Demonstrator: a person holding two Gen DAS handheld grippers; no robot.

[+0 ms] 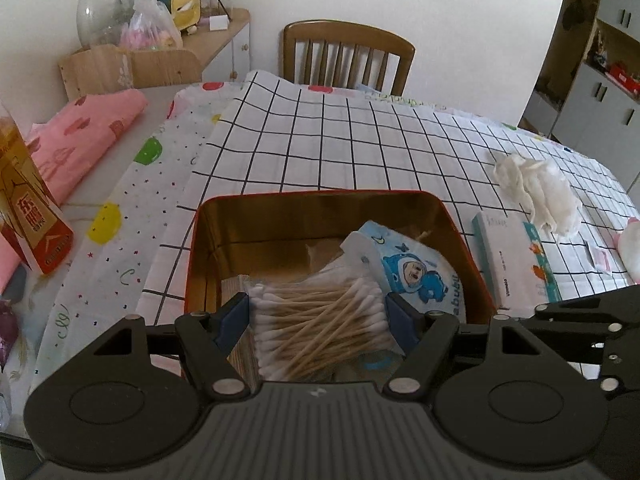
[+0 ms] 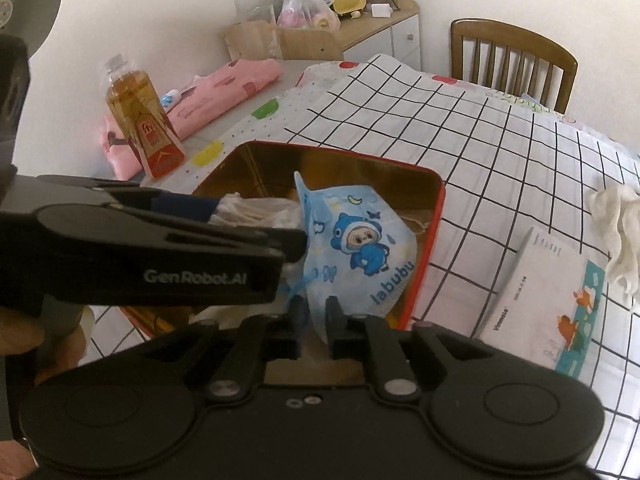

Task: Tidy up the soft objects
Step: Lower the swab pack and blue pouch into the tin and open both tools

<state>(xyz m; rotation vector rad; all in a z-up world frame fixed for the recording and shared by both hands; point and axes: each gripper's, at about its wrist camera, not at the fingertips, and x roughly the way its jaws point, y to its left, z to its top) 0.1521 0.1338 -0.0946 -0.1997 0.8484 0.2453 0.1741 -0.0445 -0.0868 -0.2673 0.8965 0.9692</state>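
Left wrist view: left gripper (image 1: pixel 319 314) clamps cotton swab bag (image 1: pixel 320 332) over red tin (image 1: pixel 460 232); right view: right gripper (image 2: pixel 316 316) pinches labubu mask (image 2: pixel 356 244).

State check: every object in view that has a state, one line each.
Red tin: open, no lid on.
Cotton swab bag: held over the tin, between the fingers of the left hand-held gripper.
Blue cartoon mask: in the tin, pinched at its lower edge by the right hand-held gripper.
Tea bottle: upright.
Tissue pack: lying flat on the grid cloth.
White cloth: crumpled.
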